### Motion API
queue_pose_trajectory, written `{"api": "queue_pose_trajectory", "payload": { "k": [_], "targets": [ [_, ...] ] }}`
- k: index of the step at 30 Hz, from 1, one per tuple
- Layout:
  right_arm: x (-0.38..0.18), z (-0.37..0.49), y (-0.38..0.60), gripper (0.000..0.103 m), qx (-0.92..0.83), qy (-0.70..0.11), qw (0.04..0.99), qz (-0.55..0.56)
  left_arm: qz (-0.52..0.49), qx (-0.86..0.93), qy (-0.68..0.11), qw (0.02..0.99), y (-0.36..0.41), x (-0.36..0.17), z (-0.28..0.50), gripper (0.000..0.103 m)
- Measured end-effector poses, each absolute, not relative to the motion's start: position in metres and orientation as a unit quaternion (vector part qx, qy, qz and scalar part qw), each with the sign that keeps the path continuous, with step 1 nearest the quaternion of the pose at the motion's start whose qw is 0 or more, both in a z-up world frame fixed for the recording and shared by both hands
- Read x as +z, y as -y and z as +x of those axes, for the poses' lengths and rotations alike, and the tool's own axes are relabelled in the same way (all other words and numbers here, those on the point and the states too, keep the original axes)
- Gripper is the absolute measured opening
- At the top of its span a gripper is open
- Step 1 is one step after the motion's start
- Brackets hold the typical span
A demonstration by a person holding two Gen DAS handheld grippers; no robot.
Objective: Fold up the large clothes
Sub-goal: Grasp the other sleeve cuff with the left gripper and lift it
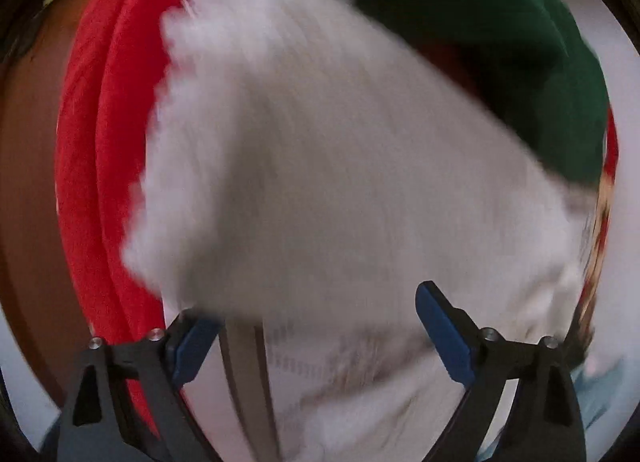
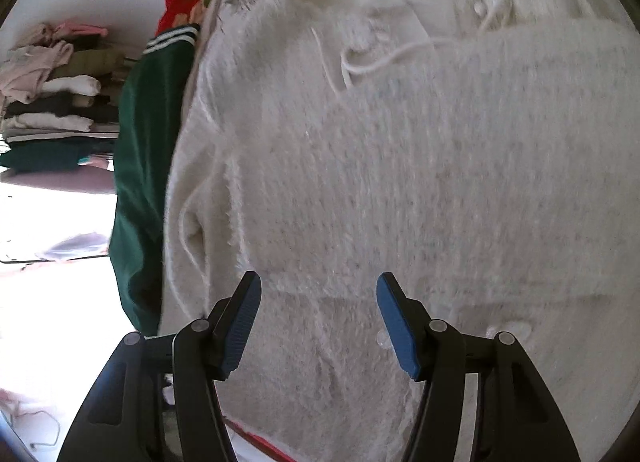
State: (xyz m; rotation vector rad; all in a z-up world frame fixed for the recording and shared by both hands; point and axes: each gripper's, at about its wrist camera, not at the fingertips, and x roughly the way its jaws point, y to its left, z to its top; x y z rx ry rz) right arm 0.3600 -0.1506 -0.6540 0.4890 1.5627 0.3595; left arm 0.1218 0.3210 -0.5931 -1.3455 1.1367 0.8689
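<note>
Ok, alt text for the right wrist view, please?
A fuzzy white sweater fills the view below the right gripper, whose jaws are open and empty. A green garment lies along its left edge, and a stack of folded clothes sits far left.

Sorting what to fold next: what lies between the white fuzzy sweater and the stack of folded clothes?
A dark green garment with a striped cuff lies between the sweater and the stack, seen in the right wrist view.

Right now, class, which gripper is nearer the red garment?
Left. The left gripper hangs right beside the red garment; the right gripper is over the white sweater, with the red far off.
</note>
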Motion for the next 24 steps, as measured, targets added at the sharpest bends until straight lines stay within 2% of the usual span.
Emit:
{"api": "queue_pose_trajectory", "payload": {
  "k": [3, 4, 5, 9, 13, 16, 19, 21, 24],
  "targets": [
    [-0.659, 0.352, 0.141, 0.062, 0.141, -0.696, 0.676, 0.199, -0.55, 0.415, -0.453, 0.566, -0.34, -0.589, 0.122, 0.059],
    [-0.658, 0.349, 0.138, 0.062, 0.134, -0.694, 0.68, 0.192, -0.529, 0.425, -0.45, 0.58, -0.344, -0.583, 0.131, 0.029],
    [-0.658, 0.348, 0.138, 0.062, 0.129, -0.694, 0.683, 0.188, -0.509, 0.426, -0.454, 0.594, -0.345, -0.579, 0.137, 0.018],
    [-0.651, 0.344, 0.136, 0.062, 0.076, -0.692, 0.706, 0.131, -0.404, 0.428, -0.487, 0.645, -0.321, -0.546, 0.169, 0.012],
    [-0.639, 0.346, 0.133, 0.065, 0.013, -0.681, 0.73, 0.05, -0.227, 0.401, -0.502, 0.732, -0.279, -0.475, 0.215, 0.011],
    [-0.631, 0.349, 0.143, 0.068, 0.0, -0.674, 0.736, 0.061, -0.144, 0.356, -0.502, 0.775, -0.238, -0.432, 0.24, 0.01],
    [-0.627, 0.351, 0.164, 0.068, -0.009, -0.675, 0.731, 0.097, -0.094, 0.302, -0.499, 0.807, -0.147, -0.411, 0.211, 0.01],
    [-0.623, 0.35, 0.186, 0.068, -0.024, -0.672, 0.73, 0.122, -0.068, 0.243, -0.502, 0.827, -0.094, -0.39, 0.232, 0.01],
    [-0.617, 0.345, 0.228, 0.068, -0.05, -0.665, 0.729, 0.155, -0.057, 0.154, -0.523, 0.837, -0.04, -0.403, 0.267, 0.01]
  ]
}}
